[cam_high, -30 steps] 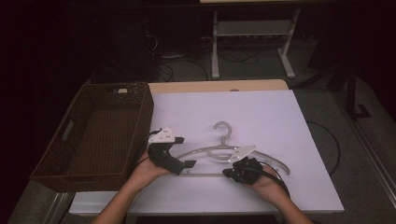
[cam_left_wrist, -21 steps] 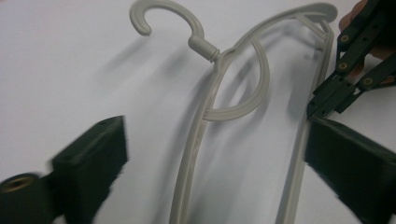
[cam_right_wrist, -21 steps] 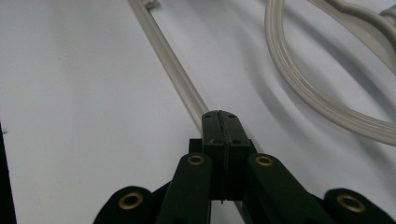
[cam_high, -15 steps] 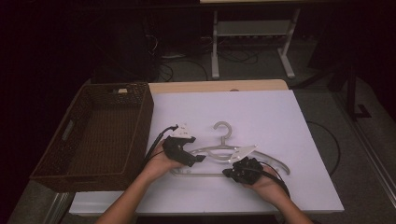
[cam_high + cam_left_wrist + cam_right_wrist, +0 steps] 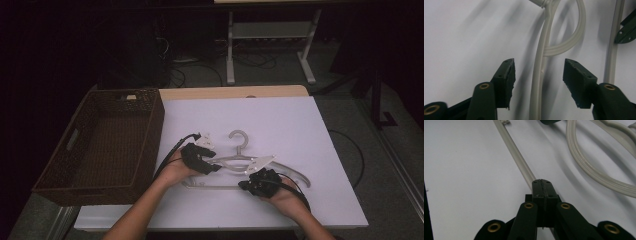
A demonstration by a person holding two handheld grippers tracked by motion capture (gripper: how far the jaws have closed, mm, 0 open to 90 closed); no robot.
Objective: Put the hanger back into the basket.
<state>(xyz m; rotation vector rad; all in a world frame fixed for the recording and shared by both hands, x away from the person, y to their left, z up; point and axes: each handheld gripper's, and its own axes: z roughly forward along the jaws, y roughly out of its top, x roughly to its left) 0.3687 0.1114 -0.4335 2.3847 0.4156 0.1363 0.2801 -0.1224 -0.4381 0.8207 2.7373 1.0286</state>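
Pale plastic hanger (image 5: 245, 162) lies flat at centre of the white desk (image 5: 300, 130), hook pointing toward the top of the frame. Left gripper (image 5: 216, 168) sits at the hanger's left shoulder — jaws spread wide, one each side of the hanger's arm (image 5: 539, 82), neither touching it. Right gripper (image 5: 243, 186), lower centre, is clamped on the hanger's straight bottom bar (image 5: 516, 157); the pads (image 5: 542, 188) look pressed together, with the bar probably pinched beneath them. Brown wicker basket (image 5: 75, 150) stands at the desk's left edge, apart from the hanger.
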